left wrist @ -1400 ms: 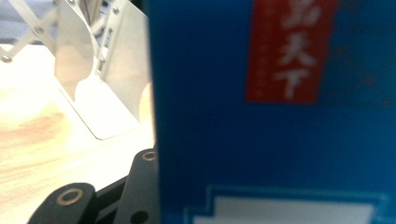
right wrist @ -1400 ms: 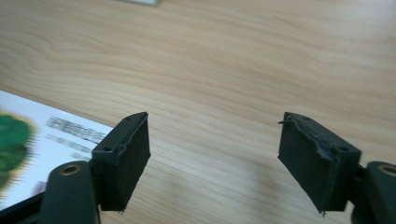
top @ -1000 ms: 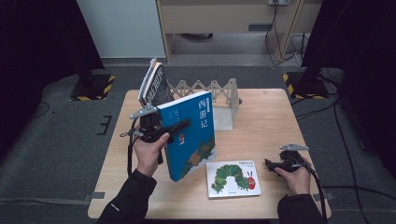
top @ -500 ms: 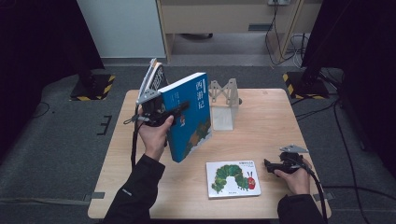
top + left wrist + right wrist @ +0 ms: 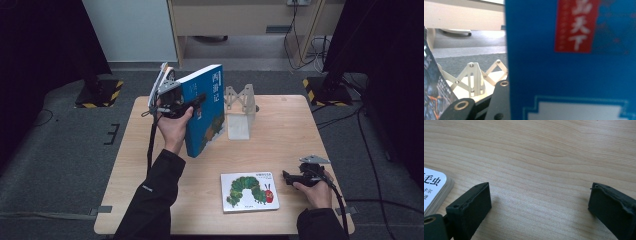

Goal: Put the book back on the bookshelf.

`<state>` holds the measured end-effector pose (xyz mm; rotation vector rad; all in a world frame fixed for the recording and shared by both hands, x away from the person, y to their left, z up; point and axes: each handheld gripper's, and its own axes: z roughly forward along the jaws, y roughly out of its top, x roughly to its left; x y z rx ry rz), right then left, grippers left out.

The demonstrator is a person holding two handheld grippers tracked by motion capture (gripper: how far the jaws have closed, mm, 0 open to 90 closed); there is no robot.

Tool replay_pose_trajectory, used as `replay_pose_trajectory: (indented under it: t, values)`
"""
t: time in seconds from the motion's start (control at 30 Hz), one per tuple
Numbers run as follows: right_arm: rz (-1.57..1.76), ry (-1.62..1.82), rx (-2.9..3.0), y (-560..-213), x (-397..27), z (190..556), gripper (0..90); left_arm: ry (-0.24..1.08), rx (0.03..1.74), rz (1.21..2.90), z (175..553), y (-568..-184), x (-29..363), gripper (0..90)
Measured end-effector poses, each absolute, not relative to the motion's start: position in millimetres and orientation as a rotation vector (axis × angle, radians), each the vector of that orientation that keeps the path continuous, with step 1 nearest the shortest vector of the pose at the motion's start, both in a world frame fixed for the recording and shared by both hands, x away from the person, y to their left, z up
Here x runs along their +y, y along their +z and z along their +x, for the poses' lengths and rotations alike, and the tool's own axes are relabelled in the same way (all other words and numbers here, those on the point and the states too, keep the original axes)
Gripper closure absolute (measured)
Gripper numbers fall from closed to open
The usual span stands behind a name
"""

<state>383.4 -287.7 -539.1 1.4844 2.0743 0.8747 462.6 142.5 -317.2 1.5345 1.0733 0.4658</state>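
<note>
My left gripper (image 5: 192, 102) is shut on a large blue book (image 5: 206, 112) and holds it upright above the table's back left. In the left gripper view the blue cover (image 5: 574, 75) sits close against one black jaw. A white folding book rack (image 5: 240, 107) stands just right of the book. A dark book (image 5: 161, 84) leans behind my left hand. My right gripper (image 5: 287, 176) rests low on the table at the front right, beside a caterpillar picture book (image 5: 248, 191). Its jaws (image 5: 539, 205) have just been opening, with bare wood between them.
The wooden table (image 5: 285, 130) is bare between the rack and the picture book. The picture book's corner (image 5: 434, 187) lies just left of the right gripper's jaws. Dark floor, stand feet and cables surround the table.
The left hand has carried the blue book up and toward the back left, closer to the dark book and rack. The right hand has stayed in place.
</note>
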Motion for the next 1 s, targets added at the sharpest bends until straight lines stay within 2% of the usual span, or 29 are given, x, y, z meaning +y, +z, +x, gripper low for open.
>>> replay_pose_trajectory:
  t: [0.43,0.77,1.0]
  values:
    - [1.483,0.875,2.074,-539,-288,384,4.6,0.553,1.132,1.511,498,-317,130,60.7]
    - [1.482,0.876,2.076,-539,-288,384,4.5,0.607,1.164,1.494,521,-332,122,60.7]
    - [1.485,0.877,2.073,-539,-288,384,4.4,0.581,1.198,1.473,531,-345,118,60.6]
